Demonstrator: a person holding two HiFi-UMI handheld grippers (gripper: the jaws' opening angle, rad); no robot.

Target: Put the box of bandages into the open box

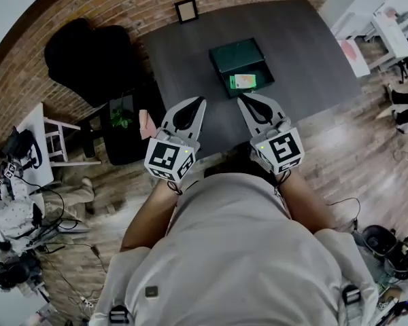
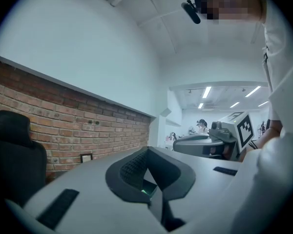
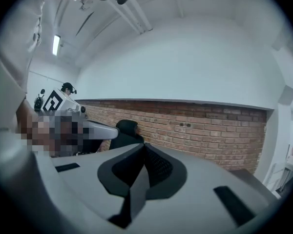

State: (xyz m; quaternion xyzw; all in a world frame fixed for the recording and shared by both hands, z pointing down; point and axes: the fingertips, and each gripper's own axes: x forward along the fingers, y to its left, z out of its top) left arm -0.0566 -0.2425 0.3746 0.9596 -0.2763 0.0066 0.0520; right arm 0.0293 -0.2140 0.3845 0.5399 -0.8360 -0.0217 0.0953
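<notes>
As I look down from the head camera, I see the left gripper [image 1: 201, 102] and the right gripper [image 1: 242, 99] side by side over the near edge of the dark grey table [image 1: 306, 53]. Their tips are close to each other but do not touch. In the left gripper view the two jaws are pressed together and nothing is between them. In the right gripper view it is the same: jaws together, holding nothing. Both grippers are up off the table and apart from everything on it. The open box [image 1: 236, 54] is dark green and sits in the middle of the table, just past the gripper tips. The box of bandages [image 1: 243, 81] is light green and white, and it lies inside the open box, on the near side. A small picture frame [image 1: 186, 10] stands at the far edge of the table by the brick wall [image 1: 122, 5]. A black chair [image 1: 88, 53] is off to the left, and a little plant [image 1: 120, 119] is near it.
</notes>
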